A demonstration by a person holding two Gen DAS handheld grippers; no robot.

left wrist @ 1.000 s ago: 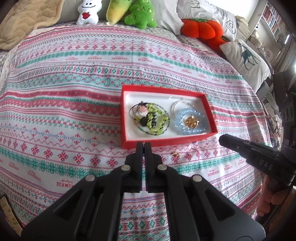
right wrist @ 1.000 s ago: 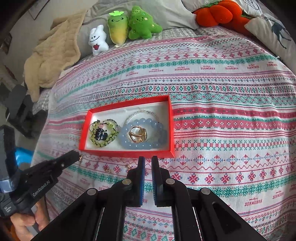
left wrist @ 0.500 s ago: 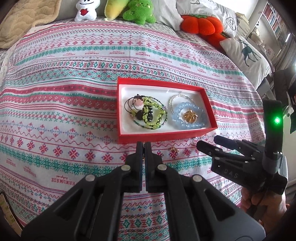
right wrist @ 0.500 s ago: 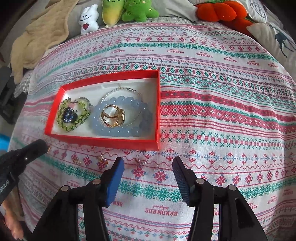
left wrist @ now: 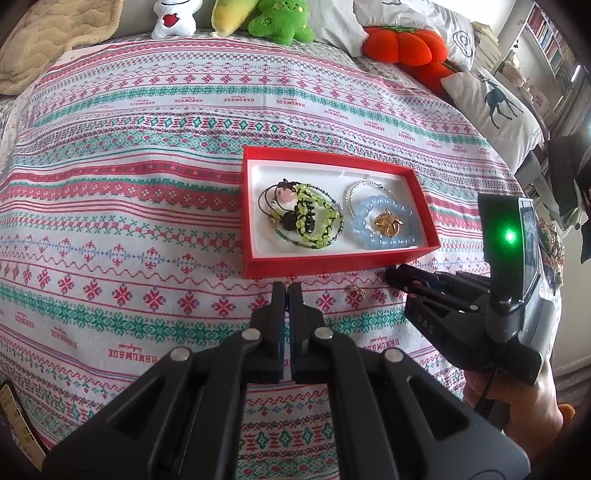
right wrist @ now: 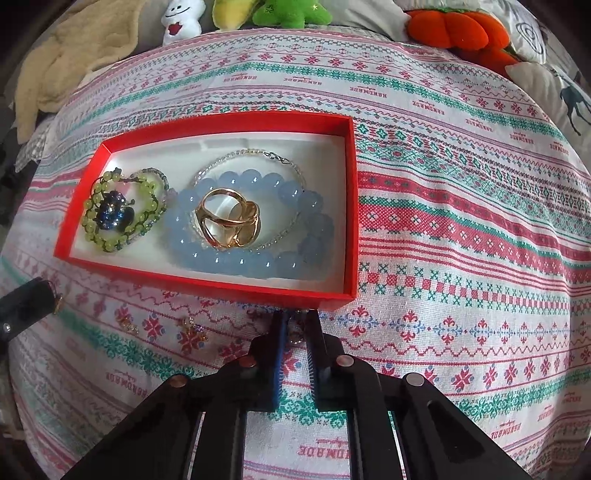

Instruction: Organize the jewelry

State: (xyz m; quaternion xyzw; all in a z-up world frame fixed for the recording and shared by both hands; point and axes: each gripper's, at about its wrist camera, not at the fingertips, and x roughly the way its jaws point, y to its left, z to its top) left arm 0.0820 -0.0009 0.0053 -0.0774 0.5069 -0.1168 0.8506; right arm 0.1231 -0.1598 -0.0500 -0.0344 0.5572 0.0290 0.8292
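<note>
Between your right gripper (right wrist: 294, 325) fingers: a small ring (right wrist: 294, 336) on the bedspread (right wrist: 461, 258), nearly pinched.
Close fully, then lift it over the red box (right wrist: 334, 297) wall just beyond (left gripper (left wrist: 287, 288) pressed together, idle).

a bed (left wrist: 147, 155) fills the room, spread with a white cover banded in red and teal knit-style patterns. along its head sit plush toys (left wrist: 280, 18), an orange pumpkin cushion (left wrist: 402, 46), a deer-print pillow (left wrist: 495, 107) and a beige quilted blanket (left wrist: 48, 40). a bookshelf (left wrist: 550, 44) stands at far right in bright daylight
</note>
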